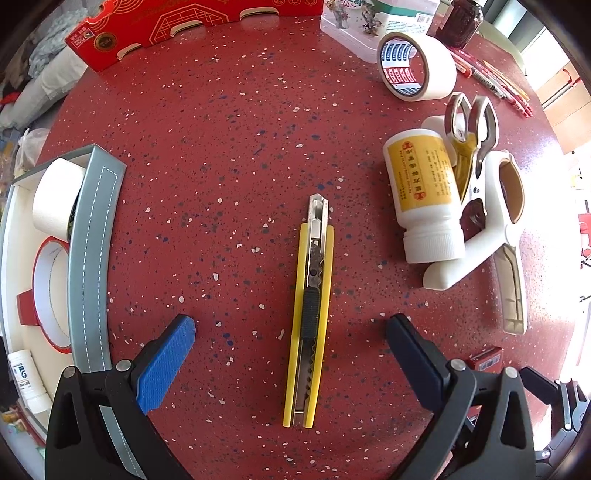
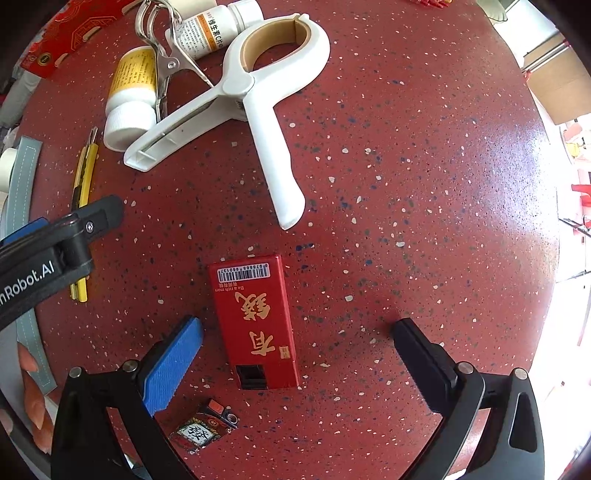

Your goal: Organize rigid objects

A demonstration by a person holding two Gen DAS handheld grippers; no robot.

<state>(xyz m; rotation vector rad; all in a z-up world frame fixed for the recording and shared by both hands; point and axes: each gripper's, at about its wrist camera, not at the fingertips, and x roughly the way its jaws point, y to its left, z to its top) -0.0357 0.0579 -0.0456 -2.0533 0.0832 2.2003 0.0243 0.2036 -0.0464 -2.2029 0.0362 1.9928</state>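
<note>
The sorting is looking only partly done. A grey-edged tray [image 1: 94, 236] is sitting at the left edge of the red speckled bench [image 1: 221, 147], and it is already holding a white tape roll [image 1: 55, 199], a red-rimmed tape roll [image 1: 50, 291] and a small white bottle [image 1: 27, 380]. Most of the rigid things are still lying loose on the bench.

The left gripper [image 1: 291, 332] is hovering with its jaws wide apart and holding nothing, straddling a yellow utility knife [image 1: 310, 314] that is lying flat and lengthwise between them, touched by neither pad. It seems to be lining up for a pick of the knife, the tray being well off to its left.

The right gripper [image 2: 297, 332] is likewise standing open and empty over a red box [image 2: 255, 321] with gold characters, which is lying flat between its jaws, nearer the blue pad [image 2: 171, 365]. A small printed lighter [image 2: 203, 430] is lying just below that box.

Further out, a yellow-labelled bottle [image 1: 424, 195], a large white clamp [image 2: 251, 88], a metal clip [image 1: 472, 129] and a second bottle [image 2: 214, 27] are huddling together in a touching pile. A loose tape roll [image 1: 415, 66], some pens [image 1: 491, 81], a clear plastic box [image 1: 369, 22] and a dark jar [image 1: 460, 20] are waiting at the far edge, beside a red carton [image 1: 147, 29].

By this count, the greater share of the work is still remaining.
</note>
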